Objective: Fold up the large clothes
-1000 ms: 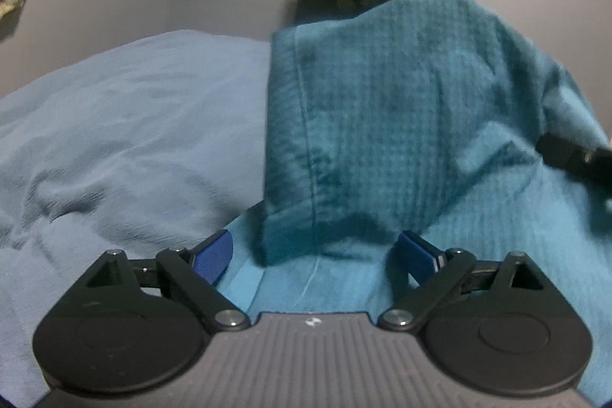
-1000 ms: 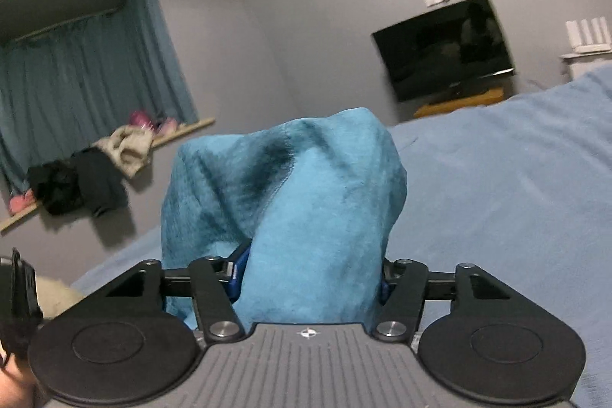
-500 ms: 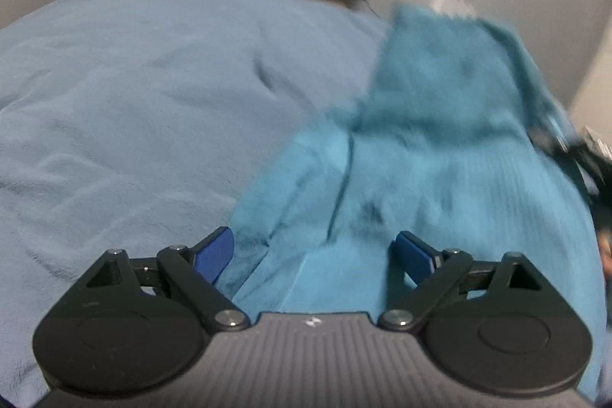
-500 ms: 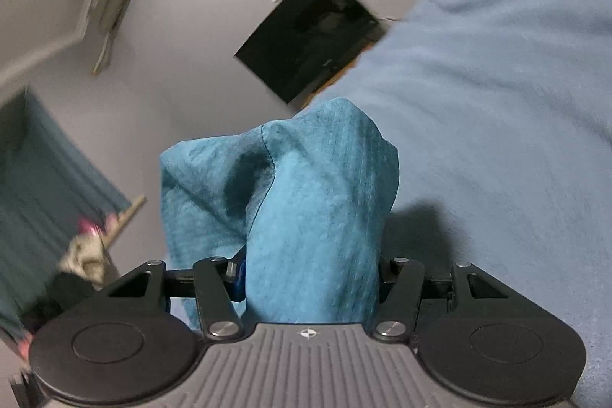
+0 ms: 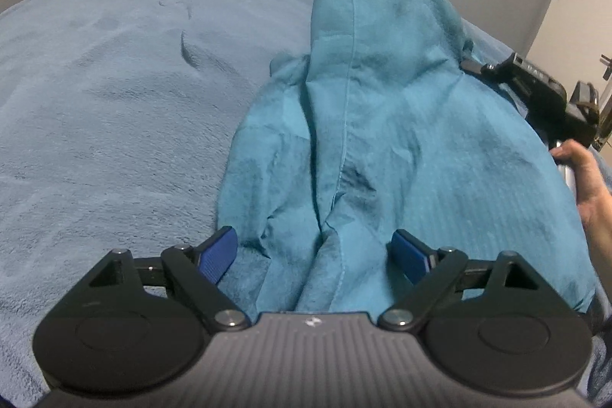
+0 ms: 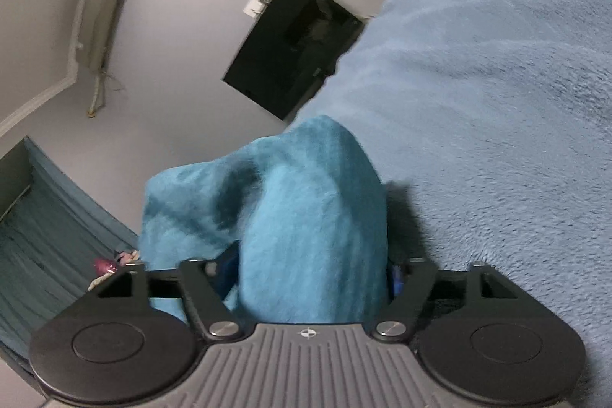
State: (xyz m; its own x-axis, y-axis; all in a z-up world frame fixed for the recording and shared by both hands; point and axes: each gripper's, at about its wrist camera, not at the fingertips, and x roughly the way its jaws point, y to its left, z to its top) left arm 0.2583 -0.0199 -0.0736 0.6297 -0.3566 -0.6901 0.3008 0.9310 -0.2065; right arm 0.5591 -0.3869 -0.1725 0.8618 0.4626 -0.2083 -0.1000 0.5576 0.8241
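A teal garment (image 5: 382, 125), soft, limp and light by the look of it, lies bunched on the blue bed (image 5: 114, 109), one part lifted. The left hand-held gripper (image 5: 317, 251) is spread wide, cloth lying between its fingers unpinched. The right hand-held gripper (image 6: 313, 266) clenches a fold; hems look the best hold. A second ago the cloth hung higher; now it has sagged toward the bed.

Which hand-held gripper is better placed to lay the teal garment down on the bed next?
Right. The right hand-held gripper is shut on the teal garment, held above the blue bed; the left hand-held gripper is open.
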